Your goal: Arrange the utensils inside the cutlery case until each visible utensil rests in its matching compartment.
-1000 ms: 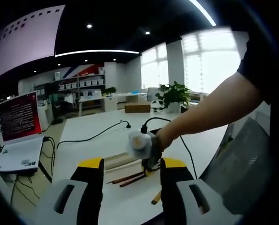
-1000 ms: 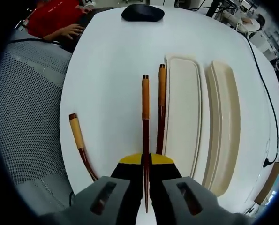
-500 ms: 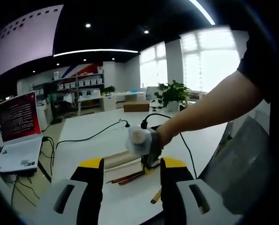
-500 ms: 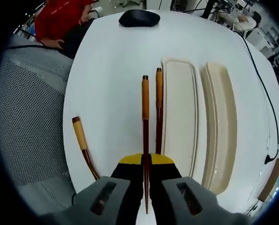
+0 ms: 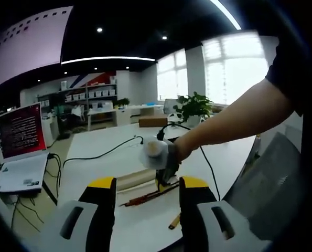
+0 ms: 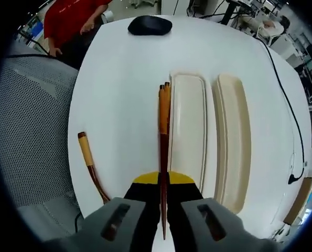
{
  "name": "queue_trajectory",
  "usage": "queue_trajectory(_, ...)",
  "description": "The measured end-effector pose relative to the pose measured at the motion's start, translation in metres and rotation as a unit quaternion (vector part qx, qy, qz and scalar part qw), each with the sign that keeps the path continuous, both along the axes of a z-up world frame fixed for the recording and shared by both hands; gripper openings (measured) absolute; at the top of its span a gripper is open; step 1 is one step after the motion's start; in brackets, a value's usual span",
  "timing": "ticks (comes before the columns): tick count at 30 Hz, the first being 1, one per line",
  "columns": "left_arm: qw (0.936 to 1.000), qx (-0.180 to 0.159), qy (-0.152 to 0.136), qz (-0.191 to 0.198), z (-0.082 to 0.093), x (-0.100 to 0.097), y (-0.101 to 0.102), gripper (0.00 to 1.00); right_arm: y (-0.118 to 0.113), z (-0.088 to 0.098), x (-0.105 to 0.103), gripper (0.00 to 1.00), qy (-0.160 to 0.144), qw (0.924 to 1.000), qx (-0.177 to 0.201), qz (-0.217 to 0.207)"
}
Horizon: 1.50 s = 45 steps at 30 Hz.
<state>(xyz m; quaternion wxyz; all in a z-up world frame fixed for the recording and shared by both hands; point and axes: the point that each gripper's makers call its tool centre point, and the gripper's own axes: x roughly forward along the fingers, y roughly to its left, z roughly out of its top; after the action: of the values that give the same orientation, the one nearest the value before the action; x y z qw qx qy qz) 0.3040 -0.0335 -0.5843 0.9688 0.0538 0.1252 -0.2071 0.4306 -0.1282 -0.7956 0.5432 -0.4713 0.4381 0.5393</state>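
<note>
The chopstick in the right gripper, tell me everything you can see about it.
The chopstick is a slim wooden-looking stick, dark reddish-brown along the shaft with a lighter orange-tan handle section and a dark end cap. The right gripper is shut on its narrow end, so it points straight ahead over the white table. A second chopstick lies almost hidden beside it, next to the cream case.

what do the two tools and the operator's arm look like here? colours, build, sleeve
Both tools are the same build: grey moulded bodies with slotted recesses, black jaws, yellow caps at the tips. Left tool; right tool. In the left gripper view the right one appears from outside: a pale rounded housing with a black cable trailing from it. The operator's arm is bare below a short dark sleeve.
</note>
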Motion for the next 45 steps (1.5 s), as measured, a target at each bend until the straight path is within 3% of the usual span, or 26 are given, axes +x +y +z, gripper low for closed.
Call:
queue_trajectory(15,1.0,0.003,-0.002,-0.002,-0.001,-0.001,0.0,0.49,-0.009,0.013,0.018,0.0,-0.024,0.9995,-0.017,0.013)
queue_trajectory(34,1.0,0.001,-0.001,-0.008,-0.003,-0.004,0.001,0.49,-0.006,0.015,0.031,0.0,-0.035,0.9994,-0.005,-0.004)
queue_trajectory(45,1.0,0.0,-0.001,-0.008,-0.005,-0.005,0.003,0.49,0.004,0.026,0.034,0.0,-0.028,0.999,0.028,-0.019)
